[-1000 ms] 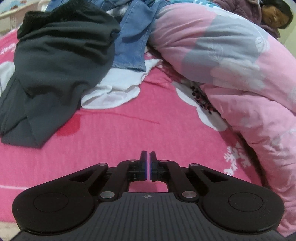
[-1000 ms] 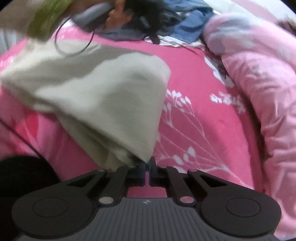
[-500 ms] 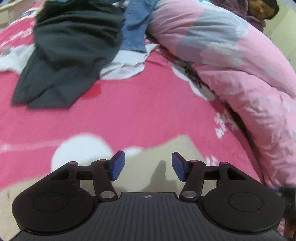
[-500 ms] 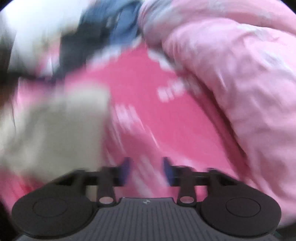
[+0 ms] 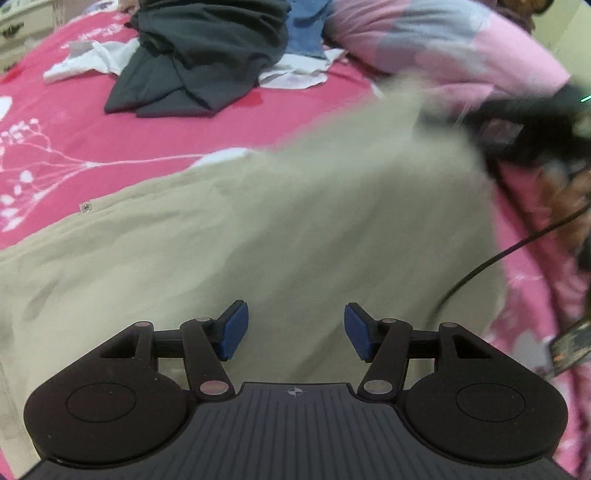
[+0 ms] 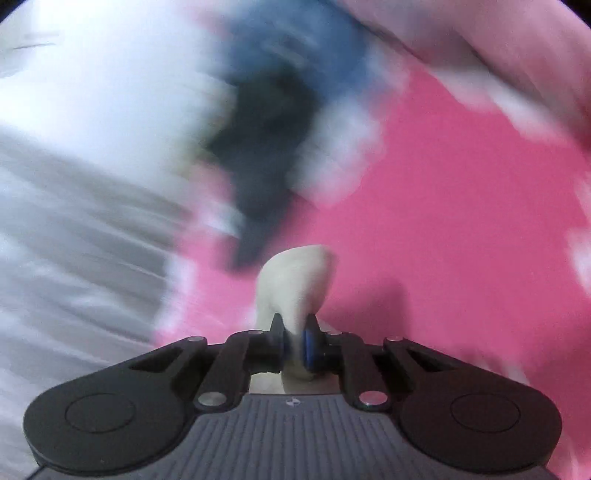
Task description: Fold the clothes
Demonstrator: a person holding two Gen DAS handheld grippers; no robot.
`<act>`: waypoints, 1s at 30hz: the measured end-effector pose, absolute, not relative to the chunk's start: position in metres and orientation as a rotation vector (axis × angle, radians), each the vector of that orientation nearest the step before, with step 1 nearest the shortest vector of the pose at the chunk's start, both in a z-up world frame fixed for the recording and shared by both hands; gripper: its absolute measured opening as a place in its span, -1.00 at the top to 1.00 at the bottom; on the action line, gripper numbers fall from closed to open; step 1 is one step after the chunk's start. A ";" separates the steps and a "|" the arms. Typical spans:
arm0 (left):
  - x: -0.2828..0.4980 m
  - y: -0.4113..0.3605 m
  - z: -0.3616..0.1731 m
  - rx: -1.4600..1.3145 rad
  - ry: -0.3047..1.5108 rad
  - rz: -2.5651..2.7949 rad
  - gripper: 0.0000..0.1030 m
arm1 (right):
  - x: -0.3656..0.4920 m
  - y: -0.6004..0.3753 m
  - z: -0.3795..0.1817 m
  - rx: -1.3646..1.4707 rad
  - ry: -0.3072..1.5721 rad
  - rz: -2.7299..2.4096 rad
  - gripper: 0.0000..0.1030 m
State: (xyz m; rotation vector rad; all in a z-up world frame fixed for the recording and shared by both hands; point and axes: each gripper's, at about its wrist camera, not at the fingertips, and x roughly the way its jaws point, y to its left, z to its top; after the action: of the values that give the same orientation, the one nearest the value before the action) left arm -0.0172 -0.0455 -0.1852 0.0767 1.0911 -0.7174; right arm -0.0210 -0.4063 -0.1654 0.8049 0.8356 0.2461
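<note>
A beige garment [image 5: 280,225] with a small metal snap lies spread over the pink bedsheet [image 5: 66,122] in the left wrist view. My left gripper [image 5: 295,330] hovers open just above its near part, blue pads apart and nothing between them. At the garment's far right corner a blurred dark shape, the other gripper [image 5: 532,125], lifts the cloth. In the right wrist view my right gripper [image 6: 294,341] is shut on a fold of the beige garment [image 6: 295,280], which pokes up between the fingers. That view is heavily motion-blurred.
A pile of dark grey [image 5: 199,62], white [image 5: 291,74] and blue [image 5: 306,29] clothes lies at the far side of the bed. A pink and grey duvet [image 5: 443,44] runs along the right. A black cable [image 5: 498,258] crosses the garment's right edge.
My right gripper, open half a second ago, has shut on the beige garment and is swinging fast. My left gripper opened from shut and the garment now fills its view.
</note>
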 end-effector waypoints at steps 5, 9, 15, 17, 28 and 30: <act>-0.013 -0.050 -0.195 0.146 1.089 -0.723 -0.13 | -0.008 -0.409 -0.182 0.676 0.834 0.127 0.55; -0.012 -0.050 -0.187 0.167 1.082 -0.739 -0.13 | -0.046 -0.428 -0.171 0.723 0.811 0.010 0.22; 0.007 -0.050 -0.182 0.092 1.081 -0.690 -0.13 | -0.116 -0.447 -0.153 0.728 0.826 -0.171 0.17; 0.009 -0.051 -0.179 0.083 1.075 -0.666 -0.13 | -0.151 -0.438 -0.144 0.645 0.890 -0.216 0.17; -0.063 -0.120 -0.155 0.284 0.979 -0.951 -0.13 | -0.232 -0.411 -0.177 0.918 0.967 -0.228 0.12; -0.087 -0.154 -0.159 0.410 0.920 -1.039 -0.14 | -0.239 -0.400 -0.172 0.852 0.969 -0.241 0.12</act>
State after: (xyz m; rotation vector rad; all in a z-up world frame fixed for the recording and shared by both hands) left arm -0.0870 -0.1543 -0.1588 0.4097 0.9201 -1.0393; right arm -0.2389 -0.3995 -0.1718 0.8523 0.9686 -0.2414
